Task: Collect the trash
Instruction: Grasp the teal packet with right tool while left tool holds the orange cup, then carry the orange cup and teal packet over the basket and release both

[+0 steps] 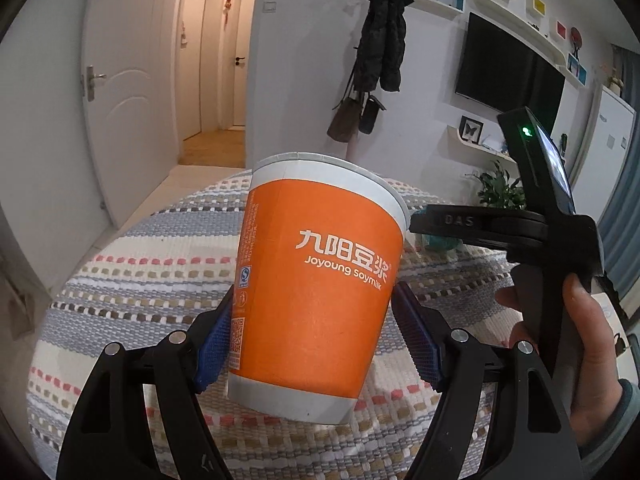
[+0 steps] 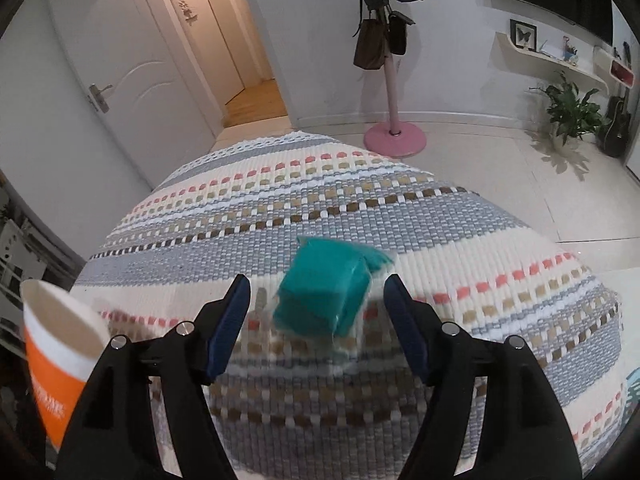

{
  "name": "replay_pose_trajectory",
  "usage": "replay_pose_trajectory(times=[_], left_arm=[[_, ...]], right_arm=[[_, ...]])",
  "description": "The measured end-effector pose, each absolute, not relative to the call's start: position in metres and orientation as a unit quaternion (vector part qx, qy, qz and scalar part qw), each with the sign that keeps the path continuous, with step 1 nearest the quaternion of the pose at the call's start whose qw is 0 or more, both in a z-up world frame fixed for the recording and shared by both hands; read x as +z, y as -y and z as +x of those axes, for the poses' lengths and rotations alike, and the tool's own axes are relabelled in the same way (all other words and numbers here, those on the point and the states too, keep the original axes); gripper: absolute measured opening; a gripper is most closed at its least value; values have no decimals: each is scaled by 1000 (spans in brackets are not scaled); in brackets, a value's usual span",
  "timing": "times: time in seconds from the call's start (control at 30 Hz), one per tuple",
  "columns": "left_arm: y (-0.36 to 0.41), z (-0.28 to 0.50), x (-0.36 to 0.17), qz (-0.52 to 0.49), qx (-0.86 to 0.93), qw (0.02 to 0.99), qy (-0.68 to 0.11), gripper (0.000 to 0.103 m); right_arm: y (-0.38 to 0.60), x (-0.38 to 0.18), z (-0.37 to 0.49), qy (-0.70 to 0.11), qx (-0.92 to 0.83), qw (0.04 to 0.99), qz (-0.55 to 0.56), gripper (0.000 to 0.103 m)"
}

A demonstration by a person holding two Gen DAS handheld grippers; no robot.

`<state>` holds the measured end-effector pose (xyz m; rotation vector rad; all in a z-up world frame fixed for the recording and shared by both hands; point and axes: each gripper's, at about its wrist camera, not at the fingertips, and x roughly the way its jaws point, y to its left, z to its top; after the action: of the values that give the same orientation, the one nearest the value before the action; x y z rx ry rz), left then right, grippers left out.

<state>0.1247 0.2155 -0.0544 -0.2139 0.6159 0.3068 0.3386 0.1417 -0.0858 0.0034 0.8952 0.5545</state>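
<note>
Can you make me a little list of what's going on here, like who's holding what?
left gripper: shut on the orange cup, held tilted above the rug
right gripper: open, fingers either side of the teal packet, not gripping it
teal packet: blurred, over the striped rug
cup inside: looks empty in the right wrist view

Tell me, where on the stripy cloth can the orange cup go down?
The striped cloth is bare beyond the teal packet, toward the door. The right gripper crowds the packet; the left gripper holds the orange cup.
</note>
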Motion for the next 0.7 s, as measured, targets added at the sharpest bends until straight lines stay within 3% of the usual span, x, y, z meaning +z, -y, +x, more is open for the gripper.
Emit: replay_pose_trajectory(times=[0.07,0.1,0.13,0.7], left_arm=[[-214,125,-56,-103,151,936,-301,72],[-213,125,-56,-102,150,936,-301,72],[-214,124,-59,-100,150,937,-300,72],[-165,117,-45,-47,134,944,-298,72]], right_arm=[[-141,-86,339,-423,252,870,-3,55],[-143,-86,340,-422,253,870,-1,42],[-142,-87,340,-422,255,870,1,36],[-42,-61,243,-368,243,898,4,35]])
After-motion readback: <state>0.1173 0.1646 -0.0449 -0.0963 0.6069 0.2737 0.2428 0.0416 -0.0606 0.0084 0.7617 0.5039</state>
